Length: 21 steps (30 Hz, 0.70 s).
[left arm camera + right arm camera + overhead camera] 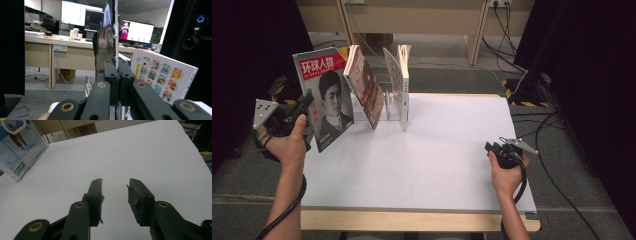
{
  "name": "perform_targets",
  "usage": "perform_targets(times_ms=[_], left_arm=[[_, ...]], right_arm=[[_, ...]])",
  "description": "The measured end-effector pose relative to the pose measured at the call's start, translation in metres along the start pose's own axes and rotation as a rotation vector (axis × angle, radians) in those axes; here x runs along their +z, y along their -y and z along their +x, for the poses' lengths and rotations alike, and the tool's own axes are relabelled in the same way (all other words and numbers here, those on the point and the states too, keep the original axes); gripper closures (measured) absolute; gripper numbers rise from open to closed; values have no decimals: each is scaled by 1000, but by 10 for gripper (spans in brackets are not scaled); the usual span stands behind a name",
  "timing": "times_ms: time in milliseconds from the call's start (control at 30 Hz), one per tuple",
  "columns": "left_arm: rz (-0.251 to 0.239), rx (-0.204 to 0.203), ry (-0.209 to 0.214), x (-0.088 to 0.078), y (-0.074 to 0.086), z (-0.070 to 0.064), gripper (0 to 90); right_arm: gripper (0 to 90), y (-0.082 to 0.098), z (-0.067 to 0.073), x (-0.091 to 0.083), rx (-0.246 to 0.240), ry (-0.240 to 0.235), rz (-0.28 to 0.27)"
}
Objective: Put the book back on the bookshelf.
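Two claws work over one white surface [437, 165]. At the far left, the left claw [304, 107] is clamped on the edge of a magazine [324, 95], holding it upright and tilted above the surface's left edge; in the left gripper view the jaws press together on the thin glossy sheet [106, 42]. Just right of it, a second magazine [364, 87] leans in a wire rack [389, 102], with a white book [404, 85] standing at the rack's right end; how many slots lie free between them is hard to judge. Rightward, the surface is open across its middle and front. Near the right edge, the right claw [494, 148] rests with jaws apart, nothing between them, bare surface ahead [115, 186].
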<state>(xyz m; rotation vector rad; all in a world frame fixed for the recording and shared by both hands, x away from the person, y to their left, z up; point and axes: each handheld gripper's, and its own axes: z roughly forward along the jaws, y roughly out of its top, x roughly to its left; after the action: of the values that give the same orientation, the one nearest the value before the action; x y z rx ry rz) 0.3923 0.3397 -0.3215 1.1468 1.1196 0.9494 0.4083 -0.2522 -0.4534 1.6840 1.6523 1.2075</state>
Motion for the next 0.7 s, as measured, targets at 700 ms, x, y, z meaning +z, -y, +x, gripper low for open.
perform_targets(times_ms=[700], left_arm=[[21,14,-7,34,9,-7,871]], right_arm=[[639,1,-1,1,13,0,5]])
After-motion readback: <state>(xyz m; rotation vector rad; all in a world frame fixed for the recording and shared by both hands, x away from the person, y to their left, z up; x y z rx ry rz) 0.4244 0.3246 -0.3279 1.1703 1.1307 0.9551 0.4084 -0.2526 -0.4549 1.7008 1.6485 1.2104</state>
